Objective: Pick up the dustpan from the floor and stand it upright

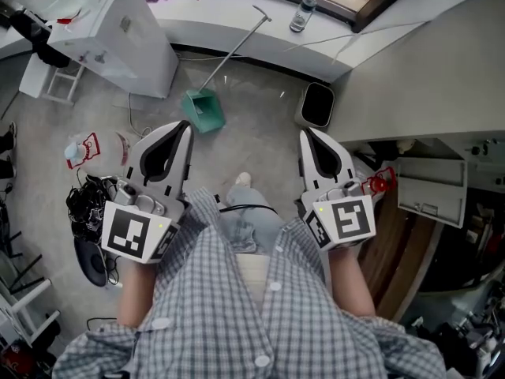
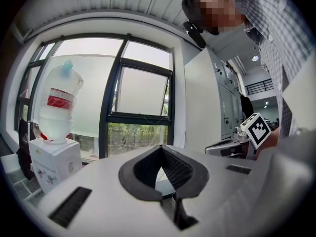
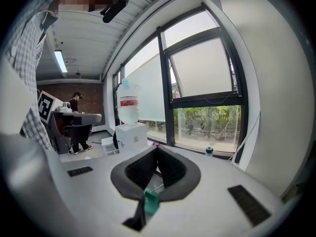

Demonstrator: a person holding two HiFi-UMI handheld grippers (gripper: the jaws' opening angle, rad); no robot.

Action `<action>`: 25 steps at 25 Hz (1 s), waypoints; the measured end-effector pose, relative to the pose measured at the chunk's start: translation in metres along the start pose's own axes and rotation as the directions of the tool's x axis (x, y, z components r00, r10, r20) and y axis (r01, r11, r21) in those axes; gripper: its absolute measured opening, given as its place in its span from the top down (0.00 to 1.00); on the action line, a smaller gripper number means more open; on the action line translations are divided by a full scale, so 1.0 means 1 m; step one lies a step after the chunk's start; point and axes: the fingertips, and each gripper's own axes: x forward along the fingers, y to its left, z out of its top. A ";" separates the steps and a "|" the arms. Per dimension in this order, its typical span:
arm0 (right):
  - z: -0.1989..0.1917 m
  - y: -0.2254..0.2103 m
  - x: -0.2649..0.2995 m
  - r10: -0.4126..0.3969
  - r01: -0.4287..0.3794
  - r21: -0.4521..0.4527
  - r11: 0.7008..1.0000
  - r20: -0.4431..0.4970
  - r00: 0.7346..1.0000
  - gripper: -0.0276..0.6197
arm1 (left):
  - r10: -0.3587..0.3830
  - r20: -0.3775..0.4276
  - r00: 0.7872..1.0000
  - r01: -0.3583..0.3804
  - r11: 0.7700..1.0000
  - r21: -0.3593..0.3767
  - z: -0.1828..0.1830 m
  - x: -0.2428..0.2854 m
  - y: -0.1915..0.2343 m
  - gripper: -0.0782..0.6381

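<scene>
The green dustpan (image 1: 205, 110) sat on the grey floor (image 1: 260, 144), in front of the person and below the window ledge (image 1: 237, 14). Its long thin handle (image 1: 235, 47) slanted up toward the ledge. I could not tell if the end touched the ledge. No gripper touched the dustpan.

The left gripper (image 1: 186, 127) was held out near the dustpan, just to the left of it and a bit closer to the person. Its two jaws were closed tip to tip, and nothing was between them. The right gripper (image 1: 304, 135) was held out farther to the right, well apart from the dustpan. Its jaws were closed too and held nothing. In the right gripper view a small bit of the green dustpan (image 3: 149, 200) showed through the gap under the closed tips, but it was down on the floor and not in the jaws.

A black bin (image 1: 317, 105) stood on the floor to the right of the dustpan. A white water cooler (image 1: 118, 34) with a big bottle (image 2: 58, 105) on top stood to the left. A small bottle (image 1: 302, 14) stood on the ledge. A pile of black cables (image 1: 88, 204) lay on the floor beside the left gripper. The person wore a checked shirt (image 1: 252, 314).
</scene>
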 end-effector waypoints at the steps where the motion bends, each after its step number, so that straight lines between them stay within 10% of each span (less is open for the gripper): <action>1: 0.000 -0.006 -0.001 -0.004 0.004 -0.001 1.000 -0.001 1.000 0.95 | 0.005 0.000 1.000 -0.005 1.000 0.001 0.000 0.004 0.000 0.88; 25: 0.004 -0.063 0.057 -0.079 0.081 0.045 0.996 -0.044 0.996 0.95 | -0.049 0.001 0.999 0.049 0.999 -0.005 0.011 0.103 0.044 0.88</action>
